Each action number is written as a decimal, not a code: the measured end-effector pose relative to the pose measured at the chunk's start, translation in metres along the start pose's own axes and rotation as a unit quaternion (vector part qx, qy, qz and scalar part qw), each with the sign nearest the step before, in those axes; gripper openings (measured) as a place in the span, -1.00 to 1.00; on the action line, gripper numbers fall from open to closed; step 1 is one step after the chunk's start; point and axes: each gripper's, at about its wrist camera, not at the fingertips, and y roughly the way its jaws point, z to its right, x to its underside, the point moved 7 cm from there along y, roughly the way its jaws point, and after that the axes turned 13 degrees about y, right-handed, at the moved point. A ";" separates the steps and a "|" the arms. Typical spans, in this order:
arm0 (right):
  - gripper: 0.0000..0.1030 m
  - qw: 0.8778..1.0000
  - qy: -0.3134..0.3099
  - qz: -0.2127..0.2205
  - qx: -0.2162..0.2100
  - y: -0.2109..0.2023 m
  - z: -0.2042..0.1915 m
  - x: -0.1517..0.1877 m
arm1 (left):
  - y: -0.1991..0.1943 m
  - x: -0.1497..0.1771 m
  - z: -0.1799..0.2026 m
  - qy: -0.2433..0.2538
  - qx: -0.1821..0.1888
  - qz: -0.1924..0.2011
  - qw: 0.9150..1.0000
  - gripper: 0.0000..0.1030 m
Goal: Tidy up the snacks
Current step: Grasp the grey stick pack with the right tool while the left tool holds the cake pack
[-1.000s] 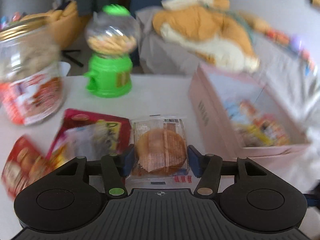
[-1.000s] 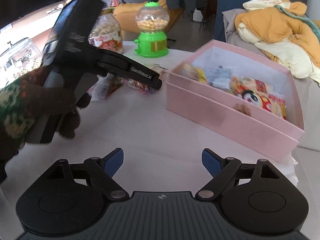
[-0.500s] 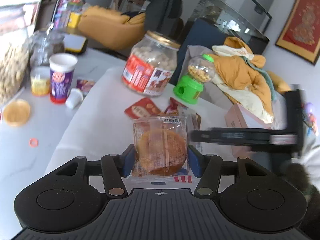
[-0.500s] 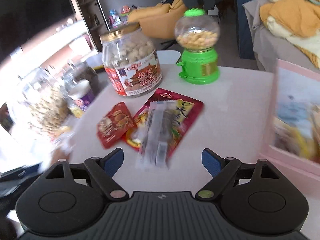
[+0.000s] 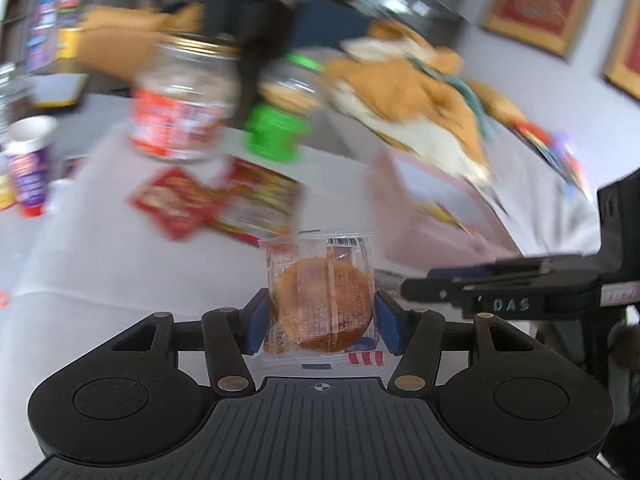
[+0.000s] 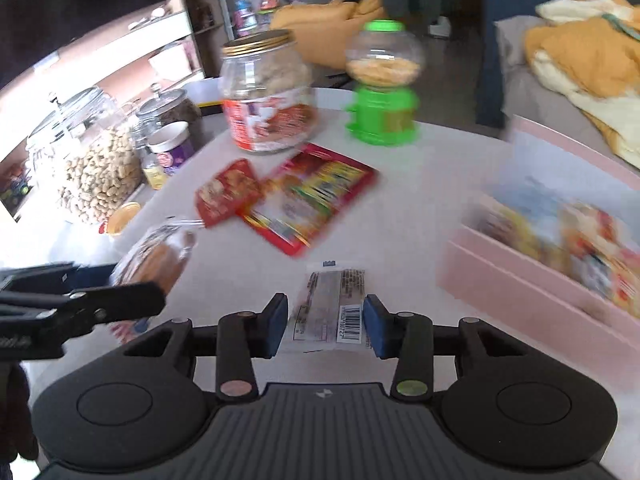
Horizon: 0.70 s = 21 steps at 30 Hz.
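Observation:
My left gripper (image 5: 320, 316) is shut on a clear packet with a round brown cake (image 5: 323, 304), held above the white table. It also shows in the right wrist view (image 6: 156, 258) at the left. My right gripper (image 6: 326, 322) is shut on a narrow clear wrapped snack bar (image 6: 330, 308) with a barcode, held over the table. Two red snack packets (image 6: 296, 196) lie on the table ahead. The pink box (image 6: 536, 276) with several snacks inside stands to the right; it is blurred in the left wrist view (image 5: 424, 216).
A large snack jar with a red label (image 6: 268, 92) and a green candy dispenser (image 6: 382, 88) stand at the table's far side. Glass jars of peanuts (image 6: 92, 160) and a purple cup (image 6: 172, 146) stand at left. An orange blanket (image 6: 584, 52) lies behind the box.
My right gripper has closed on the narrow wrapped bar and lifted it off the red packets. My left gripper has swung right, still holding the cake packet.

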 end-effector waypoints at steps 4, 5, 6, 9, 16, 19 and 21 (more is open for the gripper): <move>-0.44 0.998 0.021 0.036 0.036 -0.048 0.043 0.020 | 0.021 -0.005 0.061 0.067 0.043 -0.023 0.997 0.18; -0.50 0.998 0.023 0.046 0.045 -0.058 0.052 0.024 | 0.025 -0.007 0.073 0.083 0.047 -0.026 0.995 0.18; -0.50 0.997 0.027 0.054 0.053 -0.068 0.061 0.030 | 0.030 -0.010 0.085 0.102 0.050 -0.029 0.993 0.18; -0.49 0.997 0.034 0.047 0.051 -0.082 0.081 0.049 | 0.041 -0.015 0.108 0.139 0.051 -0.035 0.988 0.18; 0.19 0.995 0.034 0.041 0.088 -0.074 0.102 0.072 | 0.048 -0.009 0.116 0.146 0.046 -0.052 0.987 0.18; 0.24 0.996 0.042 0.035 0.076 -0.063 0.098 0.067 | 0.043 -0.006 0.091 0.112 0.024 -0.057 0.992 0.18; 0.26 0.997 0.040 0.030 0.065 -0.054 0.092 0.063 | 0.040 -0.004 0.066 0.077 -0.003 -0.057 0.995 0.18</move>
